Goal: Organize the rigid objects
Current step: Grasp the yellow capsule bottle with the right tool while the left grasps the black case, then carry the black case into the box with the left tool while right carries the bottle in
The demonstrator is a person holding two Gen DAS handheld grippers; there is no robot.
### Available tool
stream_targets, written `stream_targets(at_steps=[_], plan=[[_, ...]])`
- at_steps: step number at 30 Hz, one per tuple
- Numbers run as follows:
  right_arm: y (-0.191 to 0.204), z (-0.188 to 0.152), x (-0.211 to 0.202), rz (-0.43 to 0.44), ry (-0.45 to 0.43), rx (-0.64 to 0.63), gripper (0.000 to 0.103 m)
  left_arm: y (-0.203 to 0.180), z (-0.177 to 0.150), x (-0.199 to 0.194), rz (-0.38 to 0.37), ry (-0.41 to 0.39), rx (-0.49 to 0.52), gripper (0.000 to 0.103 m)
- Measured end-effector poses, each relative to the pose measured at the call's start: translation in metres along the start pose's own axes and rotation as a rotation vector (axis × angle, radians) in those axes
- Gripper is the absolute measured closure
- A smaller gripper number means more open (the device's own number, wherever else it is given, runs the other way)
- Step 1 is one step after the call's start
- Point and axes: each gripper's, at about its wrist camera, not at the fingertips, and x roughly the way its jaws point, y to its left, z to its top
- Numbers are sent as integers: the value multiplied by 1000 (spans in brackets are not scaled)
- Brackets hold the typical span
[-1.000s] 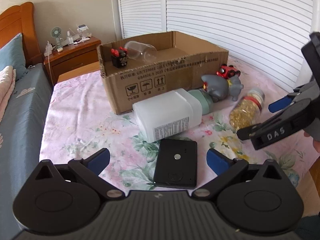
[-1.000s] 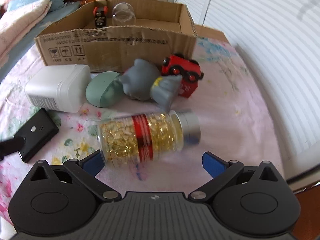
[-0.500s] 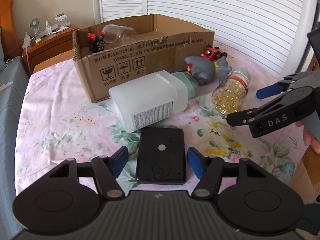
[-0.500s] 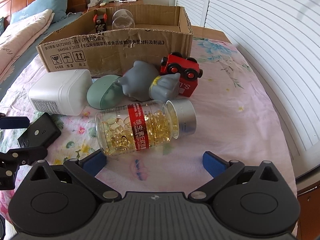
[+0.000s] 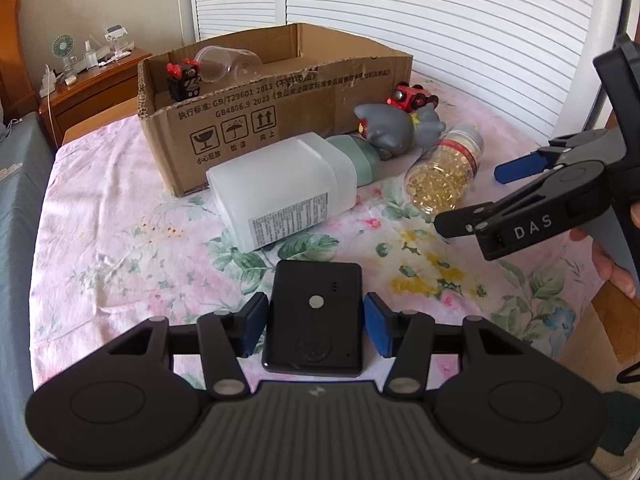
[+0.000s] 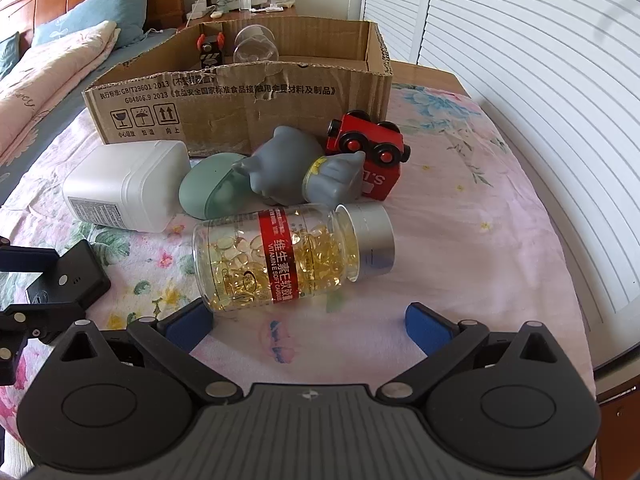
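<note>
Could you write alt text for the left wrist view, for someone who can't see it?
The left gripper, jaws shut, clamps a flat black plastic device on a floral sheet. Beyond lie a white plastic jar and an open cardboard box.

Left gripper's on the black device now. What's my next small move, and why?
Probably lift it straight up. The left gripper has its blue pads against both sides of the black device, which still lies on the floral sheet; the cardboard box sits beyond.
</note>
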Motion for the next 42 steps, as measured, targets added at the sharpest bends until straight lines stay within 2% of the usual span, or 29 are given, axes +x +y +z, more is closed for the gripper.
stream_targets(at_steps=[11,17,25,32,34,42], plan=[[-2,1,0,28,-15,-35,0,2,1,-3,-21,16,0,51],[-7,11,-14,86,-59,-21,0,7,4,-14,-29,2,3,51],[-1,22,-13,61,-79,-60,0,10,7,-19,-37,-2,-2,51],[0,28,-6,61,-73,-86,0,10,11,-23,-41,-4,13,51],[1,28,-6,70,-65,-93,6,10,12,-24,-48,-1,16,51],[5,29,-11,87,-37,-146,7,9,18,-26,-49,20,49,51]])
